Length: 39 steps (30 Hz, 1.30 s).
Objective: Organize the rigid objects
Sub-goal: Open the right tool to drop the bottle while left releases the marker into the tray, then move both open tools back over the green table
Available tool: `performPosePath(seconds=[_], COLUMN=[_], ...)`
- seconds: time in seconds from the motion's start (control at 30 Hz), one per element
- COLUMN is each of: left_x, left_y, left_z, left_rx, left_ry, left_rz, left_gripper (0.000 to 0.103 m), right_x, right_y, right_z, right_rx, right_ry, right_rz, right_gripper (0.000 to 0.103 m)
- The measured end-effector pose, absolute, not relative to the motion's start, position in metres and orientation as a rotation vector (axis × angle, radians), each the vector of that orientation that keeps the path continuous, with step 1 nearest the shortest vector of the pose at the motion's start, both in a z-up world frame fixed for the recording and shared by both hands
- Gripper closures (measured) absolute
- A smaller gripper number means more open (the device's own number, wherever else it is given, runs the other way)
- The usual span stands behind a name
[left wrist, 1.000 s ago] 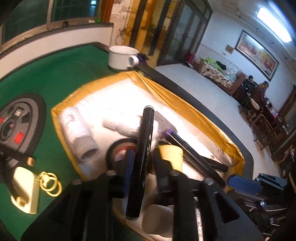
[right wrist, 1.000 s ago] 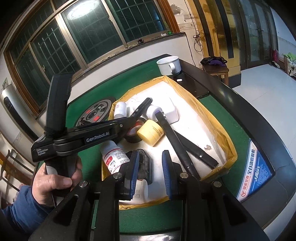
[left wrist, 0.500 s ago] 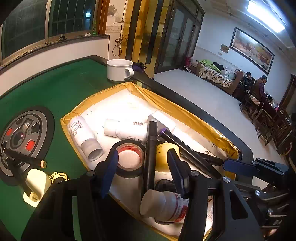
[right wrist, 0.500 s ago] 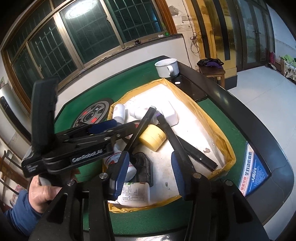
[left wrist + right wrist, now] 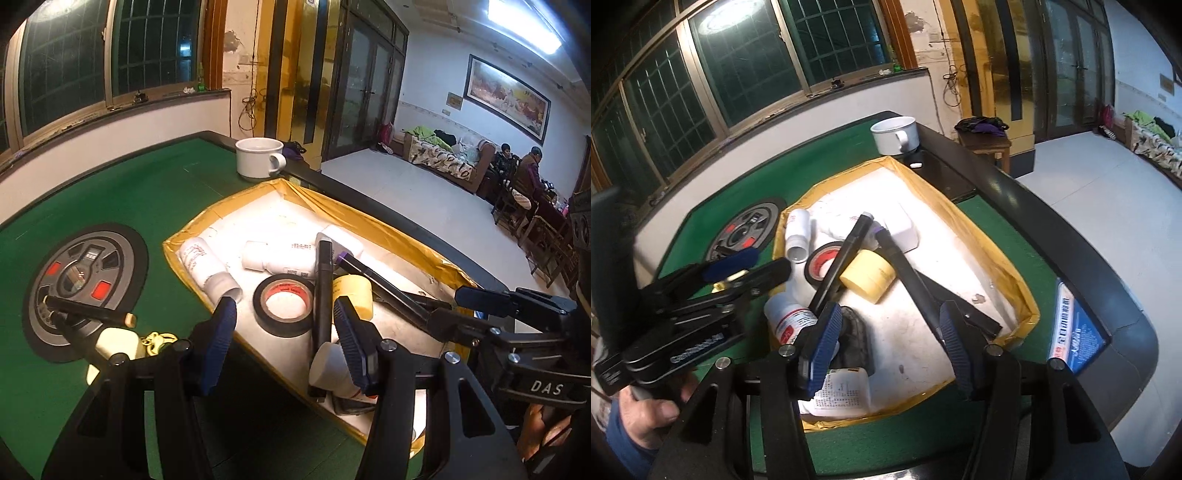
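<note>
A shallow white tray with a yellow taped rim (image 5: pixel 332 206) (image 5: pixel 982 240) lies on the green table. In it are a black tape roll (image 5: pixel 284 304), a yellow roll (image 5: pixel 352 293), white bottles (image 5: pixel 208 266), long black sticks (image 5: pixel 908 273) and a flat white box (image 5: pixel 903 229). A black marker (image 5: pixel 323 291) (image 5: pixel 846 258) rests across the tape roll. My left gripper (image 5: pixel 286 343) (image 5: pixel 750 271) hangs open over the tray's near edge, holding nothing. My right gripper (image 5: pixel 890 347) hovers above the tray's near end, its jaws opening with nothing between them.
A white mug (image 5: pixel 258 158) stands at the table's far corner. A round grey control dial (image 5: pixel 85 284) is set into the felt left of the tray. A gold-tipped black pen (image 5: pixel 88 312) and a white fob with yellow rings (image 5: pixel 118 343) lie there. People sit far right.
My left gripper let go of the black marker, opened, and drew back and up; the marker now lies in the tray. My right gripper's jaws have spread wider.
</note>
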<state>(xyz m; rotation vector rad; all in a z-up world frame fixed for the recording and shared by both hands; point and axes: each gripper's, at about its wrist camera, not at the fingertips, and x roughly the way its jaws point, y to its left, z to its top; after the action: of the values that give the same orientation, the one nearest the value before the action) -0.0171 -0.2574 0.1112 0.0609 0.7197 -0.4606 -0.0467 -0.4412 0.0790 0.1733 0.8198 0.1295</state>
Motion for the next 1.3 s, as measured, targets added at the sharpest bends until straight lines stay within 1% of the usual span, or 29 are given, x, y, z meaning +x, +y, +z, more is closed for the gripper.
performPosePath(seconds=[0.23,0.37,0.53,0.6,0.67,0.77,0.93,1.17,1.3], left_x=[-0.02,-0.029,-0.02,-0.013,-0.004,0.001,0.002,0.003,0.001], left_y=[-0.235,-0.205,-0.13,-0.092,-0.059,-0.026,-0.01,0.003,0.015], left_z=[0.118,0.124,0.115,0.107,0.095,0.081,0.073,0.072,0.072], left_rx=[0.031,0.011,-0.069,-0.099,-0.136,-0.185,-0.242,-0.279,-0.311], left_ry=[0.695,0.665,0.712,0.73,0.787,0.804,0.808,0.814,0.816], left_rz=[-0.415,-0.369,-0.225,-0.123,-0.064,0.025,0.051,0.098,0.12], left_gripper=[0.05,0.05,0.05,0.05,0.05,0.05,0.05,0.05,0.05], right_x=[-0.048,-0.047,-0.037,-0.032,-0.023,-0.01,0.033,0.077,0.098], right_y=[-0.428,-0.42,-0.393,-0.371,-0.345,-0.299,-0.242,-0.171,-0.155], right_z=[0.089,0.095,0.103,0.108,0.112,0.113,0.085,0.055,0.036], right_rx=[0.111,0.105,0.124,0.122,0.099,0.027,0.062,-0.072,-0.065], right_ry=[0.801,0.792,0.796,0.805,0.821,0.846,1.002,1.066,1.078], right_rz=[0.095,0.109,0.281,0.376,0.432,0.523,0.603,0.608,0.604], right_gripper=[0.052,0.052,0.052,0.052,0.052,0.052,0.053,0.053,0.053])
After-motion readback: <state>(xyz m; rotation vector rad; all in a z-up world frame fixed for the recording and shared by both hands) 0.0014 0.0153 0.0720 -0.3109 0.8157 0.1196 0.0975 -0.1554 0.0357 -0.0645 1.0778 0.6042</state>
